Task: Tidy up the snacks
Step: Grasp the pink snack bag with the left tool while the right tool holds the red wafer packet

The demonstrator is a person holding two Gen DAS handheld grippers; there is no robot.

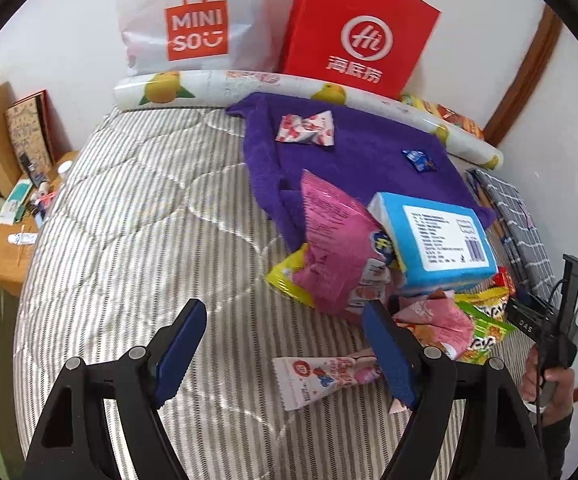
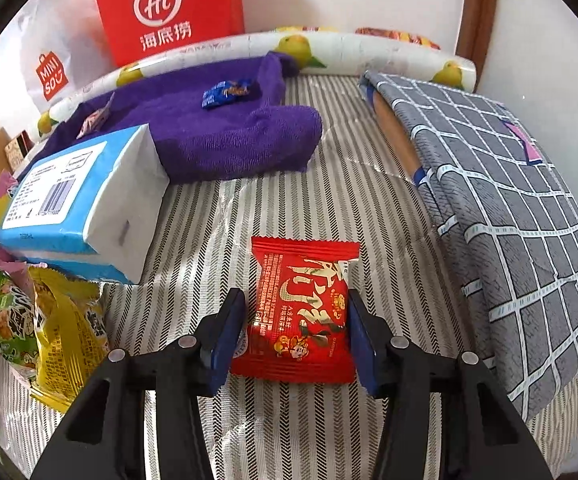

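Note:
A pile of snacks lies on the striped bed: a pink bag [image 1: 333, 248], a blue-and-white box [image 1: 437, 240], green and yellow packets [image 1: 485, 316] and a white-pink sachet [image 1: 321, 376]. My left gripper [image 1: 285, 352] is open and empty above the striped cover, left of the pile. In the right wrist view my right gripper [image 2: 295, 340] has its fingers on both sides of a red snack packet [image 2: 303, 312], closed on it. The blue box [image 2: 77, 204] and yellow packets [image 2: 65, 328] sit to its left. A purple towel [image 2: 225, 136] carries a small blue candy [image 2: 227, 94] and a pink-white packet [image 1: 307, 130].
A red bag [image 1: 353, 28] and a white MINISO bag [image 1: 193, 28] stand against the wall behind a fruit-print roll [image 1: 249, 84]. A grey checked cloth [image 2: 509, 208] lies at the right. A wooden side table [image 1: 13, 240] with small items is at the left.

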